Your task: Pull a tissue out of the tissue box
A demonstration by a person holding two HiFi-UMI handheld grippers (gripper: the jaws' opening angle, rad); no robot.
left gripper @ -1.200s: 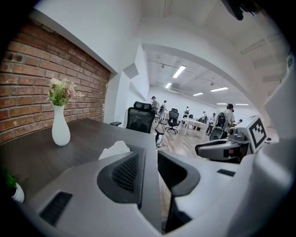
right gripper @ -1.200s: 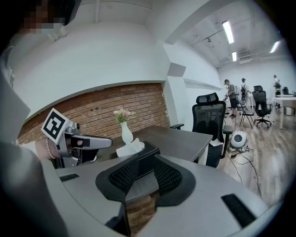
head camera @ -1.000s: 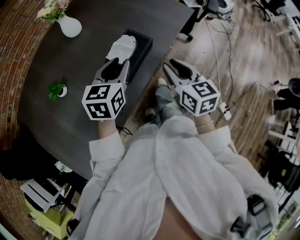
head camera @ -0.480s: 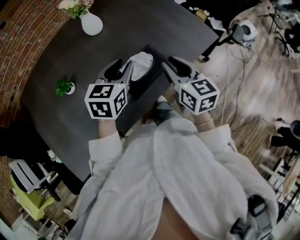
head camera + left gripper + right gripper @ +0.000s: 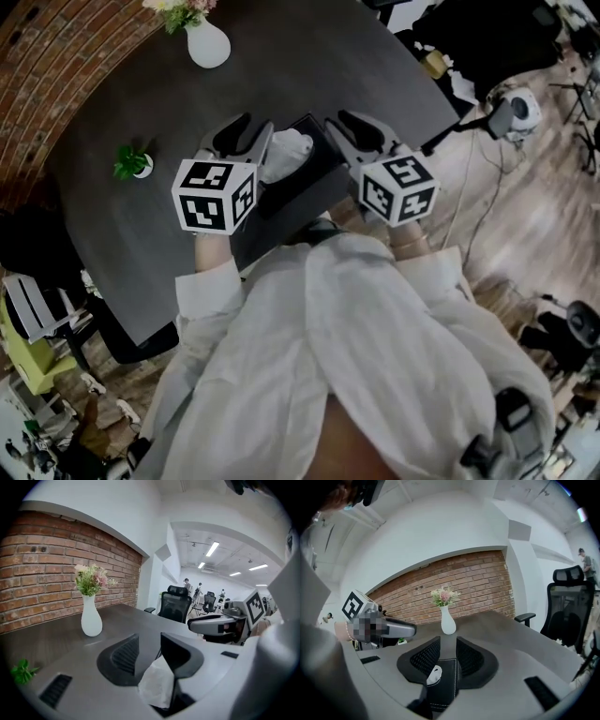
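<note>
Nearest, at the edge of the table (image 5: 309,56) where the person stood, both grippers pointed at the tissue box (image 5: 317,161). It lay just inside that edge with its tissue (image 5: 286,150) standing up from the top. The left gripper (image 5: 149,644) was opening its jaws. The tissue showed low in the gap between them, apparently not pinched. The right gripper (image 5: 447,644) had its jaws apart and held nothing, with the box in line with the gap beyond them.

To pull well, I judged the left jaws should close on the raised fold of tissue alone, clear of the box's rim. They should then draw upward while the right gripper steadied the box.

Farther on, a small plant (image 5: 131,164) stood toward the left edge and a white vase (image 5: 208,42) near the far edge. The box's slot was hidden under the tissue and the marker cubes covered its near end. Whether the left pads brushed the tissue was unclear.
</note>
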